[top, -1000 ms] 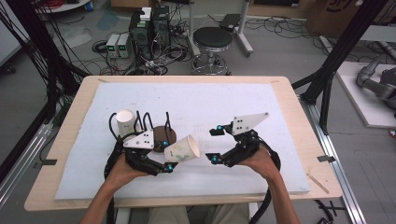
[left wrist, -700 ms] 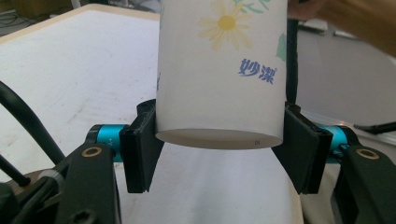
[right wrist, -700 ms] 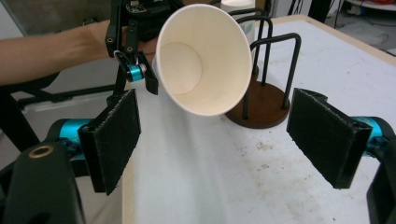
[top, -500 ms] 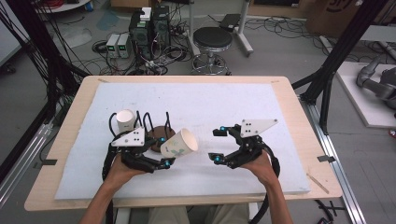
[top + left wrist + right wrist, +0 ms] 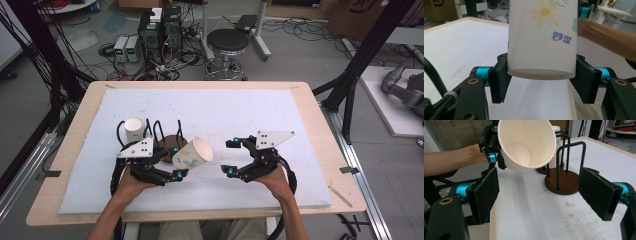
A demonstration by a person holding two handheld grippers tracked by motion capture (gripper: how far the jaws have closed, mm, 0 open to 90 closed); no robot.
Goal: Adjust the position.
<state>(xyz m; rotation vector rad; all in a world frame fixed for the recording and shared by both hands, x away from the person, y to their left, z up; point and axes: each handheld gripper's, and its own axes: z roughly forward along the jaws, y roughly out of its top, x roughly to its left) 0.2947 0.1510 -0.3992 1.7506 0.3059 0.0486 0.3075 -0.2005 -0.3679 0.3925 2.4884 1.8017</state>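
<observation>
My left gripper (image 5: 177, 162) is shut on a white paper cup (image 5: 192, 154) with a daisy print, gripping it near its base. The cup lies tilted on its side above the white mat, mouth toward the right. In the left gripper view the pads press both sides of the cup (image 5: 541, 37), just above its bottom rim. My right gripper (image 5: 229, 158) stands open a short way to the right of the cup's mouth, with nothing between its jaws. In the right gripper view the cup's open mouth (image 5: 526, 143) faces me, beyond the gripper (image 5: 544, 192).
A round brown cup holder (image 5: 167, 140) with black wire loops stands behind the left gripper, and a stack of paper cups (image 5: 134, 129) sits at its left. The white mat (image 5: 225, 110) covers the wooden table. A stool and equipment stand on the floor beyond the far edge.
The held cup has turned slightly, its mouth now more toward the right gripper. The right gripper has shifted a little and levelled out. Both grips are unchanged.
</observation>
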